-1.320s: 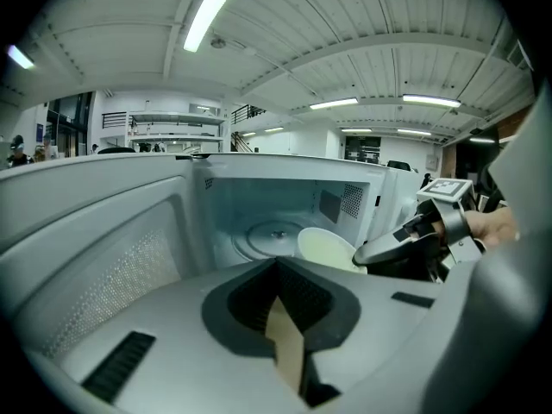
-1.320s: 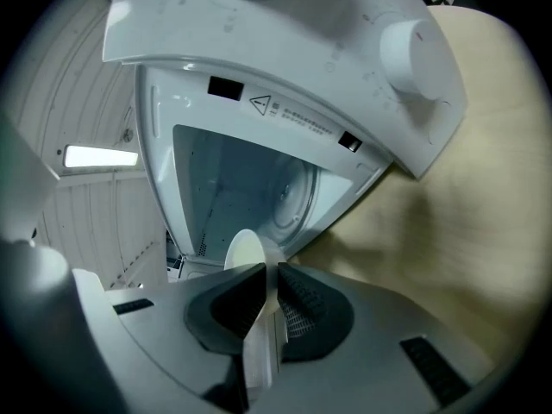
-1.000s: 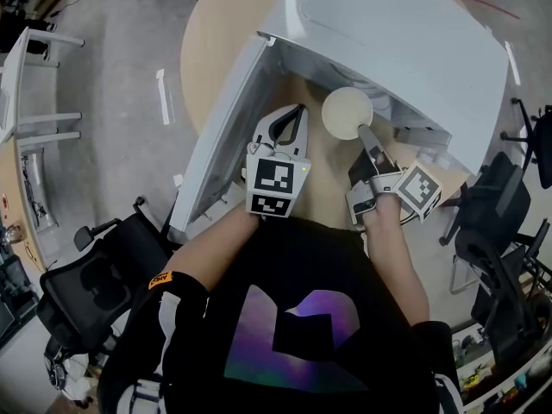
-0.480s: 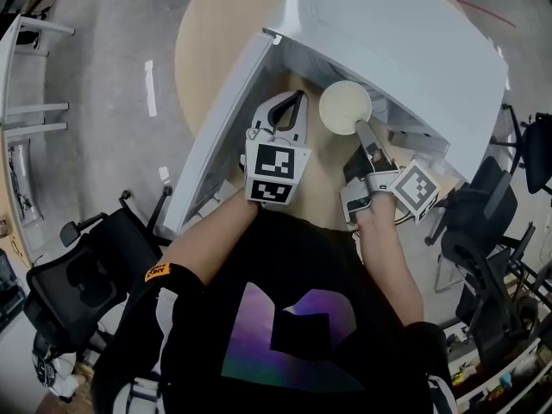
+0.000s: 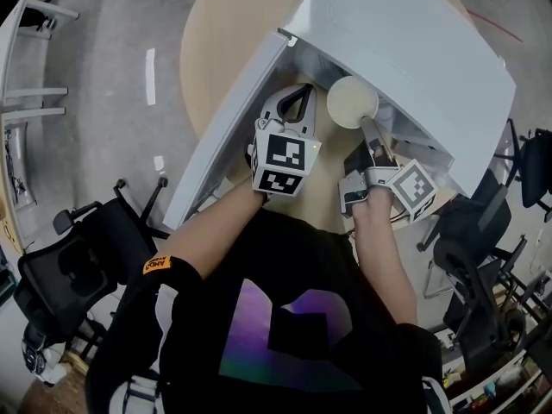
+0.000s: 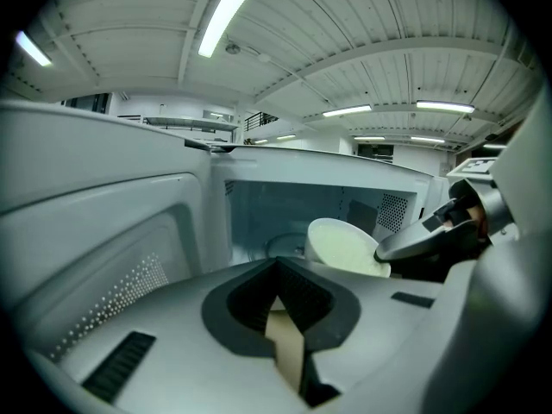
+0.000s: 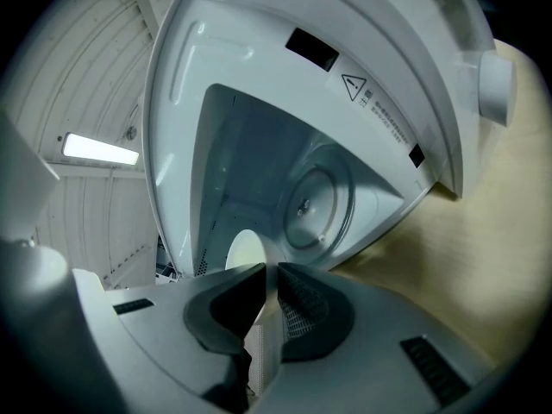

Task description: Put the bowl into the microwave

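1. Head view: a round tan wooden table (image 5: 220,46) fills the upper middle of the frame, with grey floor to its left.
2. A large white microwave oven (image 5: 414,50) stands on the table at upper right. Its white door (image 5: 226,132) is swung wide open, running down toward the left.
3. A person in a black T-shirt (image 5: 285,317) fills the lower middle, both forearms reaching up toward the oven.
4. The left gripper (image 5: 295,95), just left of centre, has its jaws brought together with nothing between them. It is just in front of the oven's open mouth.
5. The right gripper (image 5: 367,128), right of centre, has its jaws clamped on the rim of a small round cream bowl (image 5: 351,102).
6. The bowl is held tilted in the air at the oven's open mouth, at the upper centre of the frame. In the right gripper view the round glass turntable (image 7: 315,201) lies beyond it.
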`<state>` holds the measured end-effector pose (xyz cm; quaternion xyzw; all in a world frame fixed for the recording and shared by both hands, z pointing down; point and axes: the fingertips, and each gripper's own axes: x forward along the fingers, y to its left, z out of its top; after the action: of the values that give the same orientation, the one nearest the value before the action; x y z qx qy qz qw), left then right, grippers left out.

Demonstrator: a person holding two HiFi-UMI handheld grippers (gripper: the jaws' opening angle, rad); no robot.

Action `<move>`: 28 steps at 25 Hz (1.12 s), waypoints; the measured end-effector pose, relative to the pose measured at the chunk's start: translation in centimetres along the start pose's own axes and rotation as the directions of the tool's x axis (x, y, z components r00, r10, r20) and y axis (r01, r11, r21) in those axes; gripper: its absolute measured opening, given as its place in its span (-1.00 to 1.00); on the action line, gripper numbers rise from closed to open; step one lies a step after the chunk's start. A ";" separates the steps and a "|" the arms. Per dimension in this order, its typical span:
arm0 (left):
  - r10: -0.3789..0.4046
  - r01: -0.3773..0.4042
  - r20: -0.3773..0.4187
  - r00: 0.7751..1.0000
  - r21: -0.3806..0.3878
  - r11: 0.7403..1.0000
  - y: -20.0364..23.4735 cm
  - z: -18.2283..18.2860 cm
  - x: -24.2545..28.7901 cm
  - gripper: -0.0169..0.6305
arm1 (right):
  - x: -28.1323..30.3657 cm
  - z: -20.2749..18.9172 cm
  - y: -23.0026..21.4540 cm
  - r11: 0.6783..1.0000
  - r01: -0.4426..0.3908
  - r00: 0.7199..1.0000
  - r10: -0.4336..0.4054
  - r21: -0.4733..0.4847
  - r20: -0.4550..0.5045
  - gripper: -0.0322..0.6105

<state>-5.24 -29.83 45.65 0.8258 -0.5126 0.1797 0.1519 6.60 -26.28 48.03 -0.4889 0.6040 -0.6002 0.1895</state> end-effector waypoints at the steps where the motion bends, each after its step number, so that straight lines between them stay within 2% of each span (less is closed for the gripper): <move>1: 0.002 -0.002 0.000 1.000 -0.002 1.000 0.1 0.1 0.1 -0.81 | 0.1 0.2 -0.3 1.000 0.013 1.000 -0.013 -0.001 0.007 -0.74; 8: 0.016 -0.016 -0.006 1.000 0.004 1.000 0.4 0.3 1.6 -0.81 | 1.6 0.9 -0.2 1.000 -0.010 0.999 0.010 0.025 0.031 -0.74; 28: -0.007 0.007 -0.024 1.000 0.020 1.000 0.0 0.5 4.9 -0.81 | 3.1 3.5 -1.3 0.996 0.004 0.992 -0.016 0.091 0.126 -0.74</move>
<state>-3.15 -33.97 47.43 0.8269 -0.5059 0.1943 0.1503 8.52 -30.43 49.64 -0.5200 0.5604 -0.5956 0.2465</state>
